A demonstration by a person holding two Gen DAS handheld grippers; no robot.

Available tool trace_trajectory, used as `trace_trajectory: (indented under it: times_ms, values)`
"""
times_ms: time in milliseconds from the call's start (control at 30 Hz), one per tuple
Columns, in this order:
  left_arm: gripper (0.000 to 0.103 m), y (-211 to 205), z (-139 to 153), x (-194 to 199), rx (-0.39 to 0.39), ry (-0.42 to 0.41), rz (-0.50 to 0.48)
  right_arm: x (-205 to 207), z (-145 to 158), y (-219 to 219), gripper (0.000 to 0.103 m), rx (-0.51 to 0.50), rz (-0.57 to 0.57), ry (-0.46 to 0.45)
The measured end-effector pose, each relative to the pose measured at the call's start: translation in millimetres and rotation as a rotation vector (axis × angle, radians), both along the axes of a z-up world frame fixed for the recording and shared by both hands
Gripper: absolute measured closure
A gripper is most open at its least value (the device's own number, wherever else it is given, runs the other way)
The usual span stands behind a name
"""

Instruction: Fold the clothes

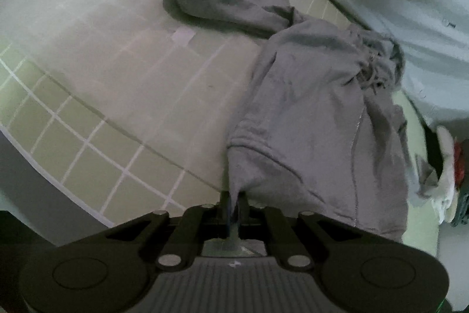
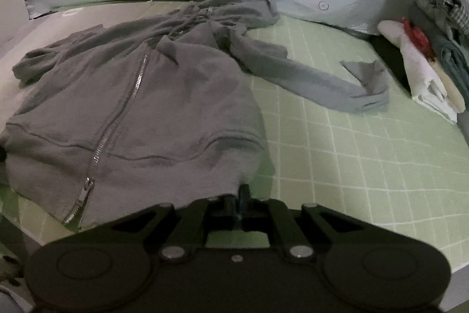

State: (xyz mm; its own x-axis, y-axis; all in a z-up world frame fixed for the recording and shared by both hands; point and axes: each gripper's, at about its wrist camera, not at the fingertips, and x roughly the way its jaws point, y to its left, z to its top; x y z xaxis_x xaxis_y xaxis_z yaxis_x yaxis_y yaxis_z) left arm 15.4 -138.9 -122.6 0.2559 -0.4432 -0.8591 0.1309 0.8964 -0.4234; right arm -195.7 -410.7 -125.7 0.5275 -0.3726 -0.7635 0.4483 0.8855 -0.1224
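In the left wrist view the left gripper (image 1: 233, 200) has its jaws clenched on a hem corner of the grey hoodie (image 1: 307, 113), which lies spread on the green checked bed (image 1: 88, 154), one sleeve (image 1: 222, 2) still flung out beyond it. In the right wrist view the right gripper (image 2: 236, 200) pinches the hoodie's other hem corner, the second sleeve (image 2: 307, 78) sprawls toward the folded pile (image 2: 425, 69), so folding looks barely begun.

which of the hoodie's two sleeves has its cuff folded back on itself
The sleeve stretched toward the clothes pile; its cuff doubles back, while the other sleeve lies bunched.

A grey zip-up hoodie (image 2: 132, 107) is being spread face up on the green checked sheet, its zipper closed and running diagonally. Both sleeves are being left stretched outward, the hood bunched at the far end, the hem nearest.
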Motion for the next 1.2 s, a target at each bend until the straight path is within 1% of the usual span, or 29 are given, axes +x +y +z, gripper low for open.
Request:
trace_trajectory:
  times_ms: [33, 67, 100, 133, 167, 200, 233, 267, 333, 467, 533, 567, 667, 733, 800, 867, 933, 967, 1000, 1067, 1200]
  values:
    - [0.09, 1, 3, 2, 0.008, -0.01, -0.005, 2, 3, 3, 0.089, -0.007, 0.003, -0.002]
    - [0.086, 3, 8, 5, 0.012, -0.023, -0.008, 2, 7, 8, 0.083, -0.011, 0.006, -0.016]
    - [0.084, 5, 12, 8, 0.013, -0.038, -0.008, 4, 14, 13, 0.067, -0.026, 0.004, -0.038]
    - [0.077, 7, 17, 12, 0.014, -0.053, -0.009, 4, 20, 18, 0.049, -0.045, -0.001, -0.058]
    - [0.072, 10, 22, 16, 0.014, -0.07, -0.006, 7, 27, 22, 0.041, -0.065, 0.0, -0.081]
    - [0.071, 13, 27, 21, 0.013, -0.089, 0.001, 11, 33, 26, 0.032, -0.074, 0.005, -0.105]
    - [0.069, 17, 31, 26, 0.012, -0.105, 0.01, 14, 38, 29, 0.029, -0.076, 0.008, -0.13]
    - [0.067, 23, 35, 32, 0.01, -0.114, 0.019, 19, 42, 32, 0.028, -0.075, 0.005, -0.149]
    - [0.064, 33, 41, 46, 0.011, -0.126, 0.039, 31, 46, 34, 0.022, -0.07, -0.016, -0.163]
    - [0.06, 52, 48, 76, 0.034, -0.141, 0.071, 62, 41, 41, 0.021, -0.057, -0.077, -0.139]
    - [0.058, 58, 50, 93, 0.037, -0.156, 0.068, 75, 37, 44, 0.017, -0.041, -0.106, -0.134]
    - [0.055, 61, 51, 101, 0.037, -0.165, 0.063, 82, 34, 44, 0.016, -0.039, -0.117, -0.124]
    - [0.054, 68, 50, 127, 0.041, -0.182, 0.057, 106, 19, 47, 0.013, -0.04, -0.162, -0.066]
    - [0.054, 72, 47, 146, 0.031, -0.182, 0.055, 120, 5, 47, 0.012, -0.002, -0.194, -0.027]
    - [0.054, 73, 43, 166, 0.013, -0.178, 0.04, 133, -11, 47, 0.012, 0.058, -0.224, -0.002]
    - [0.054, 69, 39, 185, 0.018, -0.183, 0.012, 145, -25, 48, 0.011, 0.103, -0.243, 0.021]
    - [0.054, 64, 35, 205, 0.031, -0.193, -0.02, 155, -39, 48, 0.005, 0.141, -0.266, 0.056]
    - [0.054, 61, 33, 215, 0.035, -0.19, -0.031, 156, -42, 47, 0.001, 0.15, -0.286, 0.052]
    - [0.054, 57, 30, 226, 0.036, -0.185, -0.042, 157, -43, 46, 0.0, 0.155, -0.315, 0.048]
    - [0.054, 49, 23, 246, 0.038, -0.176, -0.082, 155, -43, 43, 0.0, 0.164, -0.344, 0.032]
    - [0.054, 28, 6, 276, 0.047, -0.161, -0.167, 150, -43, 35, 0.0, 0.175, -0.448, -0.003]
